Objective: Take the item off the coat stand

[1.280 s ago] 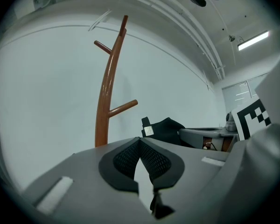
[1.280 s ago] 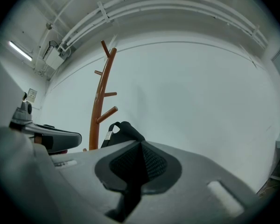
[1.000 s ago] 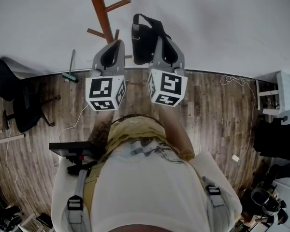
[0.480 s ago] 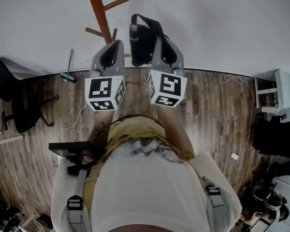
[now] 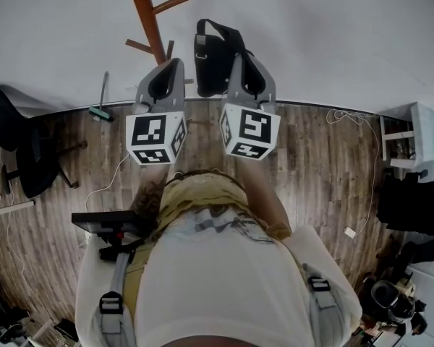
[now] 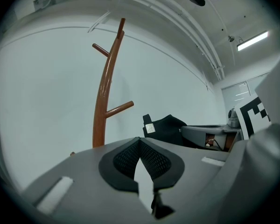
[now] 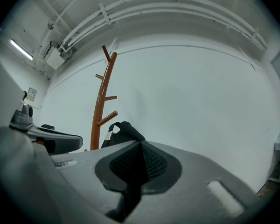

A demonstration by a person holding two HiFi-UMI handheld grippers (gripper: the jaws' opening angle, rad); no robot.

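Two grippers sit side by side at the centre of the head view, pointing at a white wall (image 5: 333, 27). The right gripper (image 5: 239, 56) is clamped on a black bag (image 5: 211, 58); in the right gripper view dark material runs down between its closed pads (image 7: 151, 162). The bag hangs in front of that gripper, just right of the brown coat stand (image 5: 146, 16) at the upper centre-left, and touches none of its pegs. The left gripper (image 5: 176, 65) is closed with nothing in it, its tips meeting in the left gripper view. A wooden floor (image 5: 325, 157) fills the frame's middle.
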